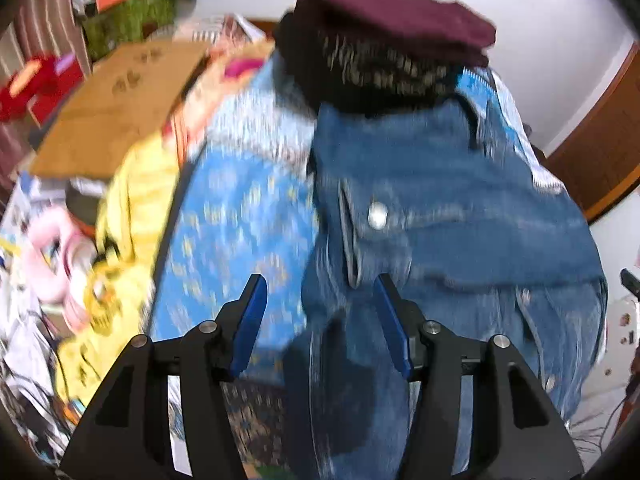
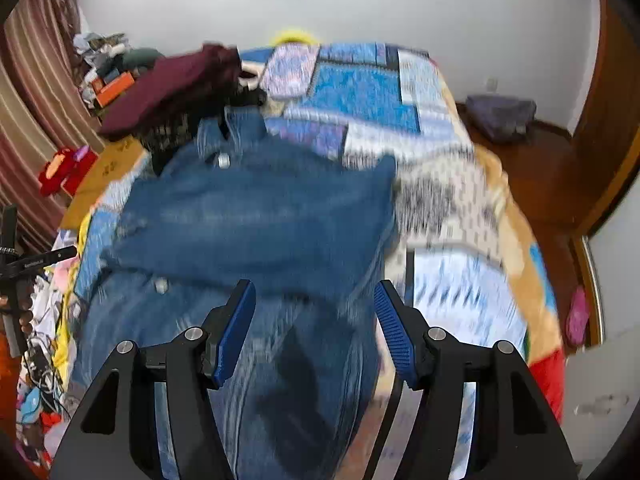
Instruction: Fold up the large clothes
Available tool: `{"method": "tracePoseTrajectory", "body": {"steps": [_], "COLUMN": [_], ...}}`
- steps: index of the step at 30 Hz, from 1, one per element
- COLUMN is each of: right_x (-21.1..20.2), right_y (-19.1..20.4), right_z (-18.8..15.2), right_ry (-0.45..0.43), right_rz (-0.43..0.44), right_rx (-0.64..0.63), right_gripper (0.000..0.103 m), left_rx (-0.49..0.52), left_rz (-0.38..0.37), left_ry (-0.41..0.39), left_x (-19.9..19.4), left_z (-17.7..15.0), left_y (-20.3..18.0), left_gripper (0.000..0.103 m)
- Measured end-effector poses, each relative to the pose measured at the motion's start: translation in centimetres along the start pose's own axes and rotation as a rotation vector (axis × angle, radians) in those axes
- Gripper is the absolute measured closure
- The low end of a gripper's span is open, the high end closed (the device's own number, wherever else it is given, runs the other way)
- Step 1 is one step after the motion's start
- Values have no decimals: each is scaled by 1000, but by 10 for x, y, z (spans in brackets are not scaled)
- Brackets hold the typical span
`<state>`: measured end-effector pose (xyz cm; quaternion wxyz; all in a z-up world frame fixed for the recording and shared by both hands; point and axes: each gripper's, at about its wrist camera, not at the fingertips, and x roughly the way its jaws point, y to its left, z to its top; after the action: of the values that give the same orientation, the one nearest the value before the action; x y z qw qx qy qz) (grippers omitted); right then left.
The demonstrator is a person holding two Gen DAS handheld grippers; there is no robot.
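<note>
Where the left wrist camera looks along its fingers, the left gripper (image 1: 318, 320) stands wide apart, gripping nothing, above a blue denim garment (image 1: 440, 216) spread on the bed's patterned blue cover (image 1: 240, 208). A maroon folded cloth (image 1: 392, 12) lies at the garment's far end. In the right wrist view, the right gripper (image 2: 314, 326) also gapes wide and empty over the denim garment (image 2: 260, 220), which lies toward the bed's left edge, the maroon cloth (image 2: 176, 88) beyond it.

Blue denim jeans (image 2: 256, 216) folded over; lying on patterned bedspread (image 2: 460, 272).
</note>
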<state>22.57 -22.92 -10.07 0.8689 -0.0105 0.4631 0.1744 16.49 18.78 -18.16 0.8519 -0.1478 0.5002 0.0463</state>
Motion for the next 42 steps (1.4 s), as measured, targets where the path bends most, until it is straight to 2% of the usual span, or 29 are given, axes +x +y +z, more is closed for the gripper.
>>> {"method": "tracePoseTrajectory", "body": {"steps": [5,8,12,17,20,23,24,25,26,27,29,33,39,42], "right_x": [14,15,18,16,15,14,13,13,13,12,10,4,-21,-30], "right_y": [-6,-8,-7,-2,0,6,9,10,12,13,17,30,38,34], "right_z": [-34,-46,-62,-79,-84,-86,-85,-85,-84,-83,-78,-67,-29,-10], "right_ry": [77,101,124,110,95,76,71,70,71,69,65,39,-59,-116], "right_rz": [5,4,18,22,30,29,28,29,47,67,85,116,181,198], "right_rx": [52,74,86,93,125,139,133,129,126,128,134,104,48,55], "right_gripper": [45,45,45,43,43,52,63,75,80,88,91,94,95,95], "left_rx": [-47,-80,-194,-292,-301,-264,-255,-246,-239,-232,-215,-166,-95,-107], "left_rz": [-27,-108,-242,-326,-346,-340,-341,-341,-347,-352,-359,-347,-362,-411], "left_ry": [101,145,207,175,168,170,172,173,175,179,196,171,44,-35], "left_x": [22,33,49,47,46,41,40,38,36,37,33,15,-28,-46], "left_z": [-39,-57,-80,-97,-105,-109,-110,-110,-110,-110,-107,-92,-44,-15], "left_y": [12,19,34,43,39,30,28,24,21,21,16,2,-22,-19], "left_gripper": [49,49,48,49,49,49,49,50,54,64,90,93,96,97]}}
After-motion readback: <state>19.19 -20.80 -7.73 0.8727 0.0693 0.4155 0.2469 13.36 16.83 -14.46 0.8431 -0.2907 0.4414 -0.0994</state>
